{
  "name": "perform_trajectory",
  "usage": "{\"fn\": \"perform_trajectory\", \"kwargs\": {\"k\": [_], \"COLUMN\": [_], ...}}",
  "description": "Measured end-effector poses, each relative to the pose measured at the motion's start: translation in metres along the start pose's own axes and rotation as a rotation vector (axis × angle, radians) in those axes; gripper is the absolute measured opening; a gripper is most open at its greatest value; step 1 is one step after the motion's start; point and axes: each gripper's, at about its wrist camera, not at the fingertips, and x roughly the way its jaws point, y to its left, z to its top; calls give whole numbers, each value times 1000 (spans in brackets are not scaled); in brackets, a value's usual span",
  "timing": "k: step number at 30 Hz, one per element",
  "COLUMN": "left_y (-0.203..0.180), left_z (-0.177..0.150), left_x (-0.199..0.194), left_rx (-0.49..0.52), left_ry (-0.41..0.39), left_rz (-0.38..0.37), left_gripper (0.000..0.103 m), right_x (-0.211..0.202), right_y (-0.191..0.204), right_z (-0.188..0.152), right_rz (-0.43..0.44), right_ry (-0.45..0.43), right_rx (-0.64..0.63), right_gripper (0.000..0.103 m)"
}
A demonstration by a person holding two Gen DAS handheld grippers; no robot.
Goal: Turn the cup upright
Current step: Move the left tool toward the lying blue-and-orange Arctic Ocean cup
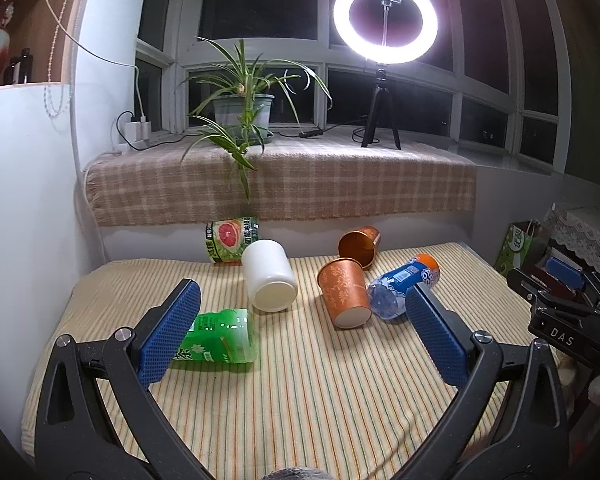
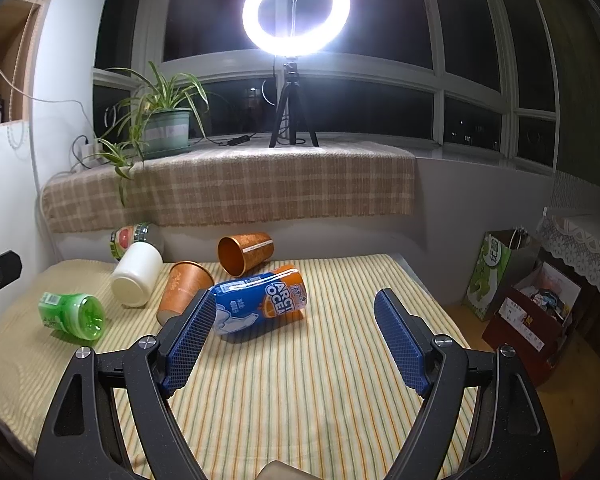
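Both the left gripper (image 1: 300, 320) and right gripper (image 2: 296, 320) hang released, holding nothing. At frame centre, the white cup (image 1: 269, 280) lies tipped over; it looks light, rigid and smooth, so gripping across its sidewall seems best.

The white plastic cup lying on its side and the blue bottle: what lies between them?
An orange patterned paper cup lies on its side between the white plastic cup and the blue bottle, in both wrist views.

Striped cloth (image 1: 300, 400) covers the table. The white cup (image 1: 269, 276) looks smooth and matt, the 2 orange cups (image 1: 343, 292) (image 1: 359, 245) shiny with a metallic look, and the green bottle (image 1: 220, 336) clear glossy plastic.
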Motion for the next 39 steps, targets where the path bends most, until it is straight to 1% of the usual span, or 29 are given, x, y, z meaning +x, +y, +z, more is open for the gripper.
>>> {"fn": "perform_trajectory", "kwargs": {"k": [8, 10, 17, 24, 26, 30, 33, 35, 39], "left_y": [-9, -12, -37, -74, -86, -105, -120, -128, -147], "left_z": [1, 3, 6, 7, 7, 8, 10, 10, 8], "left_x": [14, 21, 57, 110, 124, 152, 169, 181, 207], "left_rx": [33, 52, 125, 200, 224, 287, 347, 387, 468], "left_ry": [42, 63, 184, 336, 372, 434, 482, 509, 568], "left_rz": [-46, -71, -232, -363, -387, -398, -407, -418, -399], "left_gripper": [103, 103, 103, 97, 96, 95, 90, 90, 89], "right_x": [1, 2, 4, 8, 9, 14, 18, 20, 25], "right_y": [-2, -5, -17, -38, -45, -60, -68, -71, -80], "right_z": [-1, -2, -9, -20, -25, -35, -40, -43, -48], "right_rz": [-1, -3, -19, -46, -55, -62, -65, -66, -64], "right_ry": [8, 12, 30, 58, 68, 96, 110, 117, 132], "right_rx": [4, 12, 42, 73, 83, 114, 130, 139, 164], "right_gripper": [81, 81, 81, 81, 81, 81, 81, 81, 81]}}
